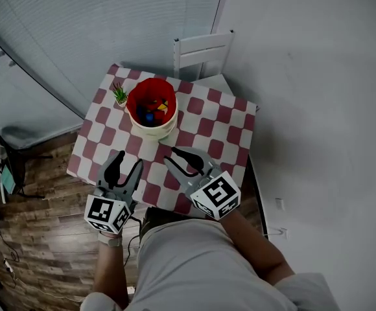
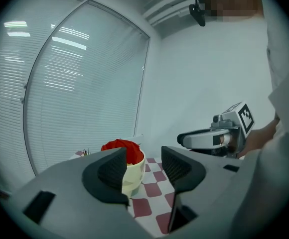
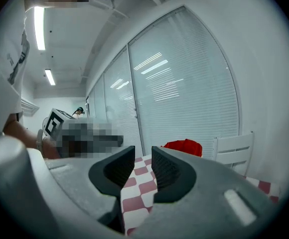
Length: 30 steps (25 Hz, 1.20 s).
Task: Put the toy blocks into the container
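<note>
**Blocks in the container, both tongs empty**

The container [image 1: 154,129] stands upright on the checkered table [image 1: 222,129], its long axis vertical and its mouth facing up. The toy blocks [image 1: 153,110] lie inside it. The left tongs [image 1: 127,159] and right tongs [image 1: 179,154] hover over the table's near edge, both apart and gripping nothing.

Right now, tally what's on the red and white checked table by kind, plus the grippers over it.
Cream plastic bucket with red lining: 1
Small green potted plant: 1
Grey two-jaw grippers: 2, left gripper and right gripper
Toy blocks in the bucket: too heaped to count
Total: 4, blocks aside
</note>
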### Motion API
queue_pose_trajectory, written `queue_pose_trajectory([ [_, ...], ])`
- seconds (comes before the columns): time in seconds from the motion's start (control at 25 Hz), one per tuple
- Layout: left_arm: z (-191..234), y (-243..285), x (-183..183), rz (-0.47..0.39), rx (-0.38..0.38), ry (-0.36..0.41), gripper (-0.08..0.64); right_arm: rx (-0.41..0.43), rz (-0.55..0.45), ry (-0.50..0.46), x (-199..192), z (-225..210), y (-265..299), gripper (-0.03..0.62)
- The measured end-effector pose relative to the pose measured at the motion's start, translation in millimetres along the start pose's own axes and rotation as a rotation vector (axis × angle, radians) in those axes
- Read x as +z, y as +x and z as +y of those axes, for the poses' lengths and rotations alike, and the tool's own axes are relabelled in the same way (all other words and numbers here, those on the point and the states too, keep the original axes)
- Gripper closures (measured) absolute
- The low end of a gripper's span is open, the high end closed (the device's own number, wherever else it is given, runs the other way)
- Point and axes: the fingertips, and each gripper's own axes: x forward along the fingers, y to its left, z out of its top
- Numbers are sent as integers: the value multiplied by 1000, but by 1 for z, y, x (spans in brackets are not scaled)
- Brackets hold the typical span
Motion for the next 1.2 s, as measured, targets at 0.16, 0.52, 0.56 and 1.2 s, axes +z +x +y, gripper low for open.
queue_pose_trajectory([
  [0.16, -8, -8, 7, -31, -24, -5, 356, 18, -8, -18, 2, 8, -3, 503],
  [0.52, -17, -14, 10, -45, -59, 1, 356, 14, 3, -48, -2, 18, -4, 503],
  [0.56, -17, -14, 8, -42, -62, 2, 356, 9, 6, -50, -3, 18, -4, 503],
  [1.2, -9, -2, 3, -22, -121, -15, 356, -41, 16, -16, -7, 11, 7, 503],
])
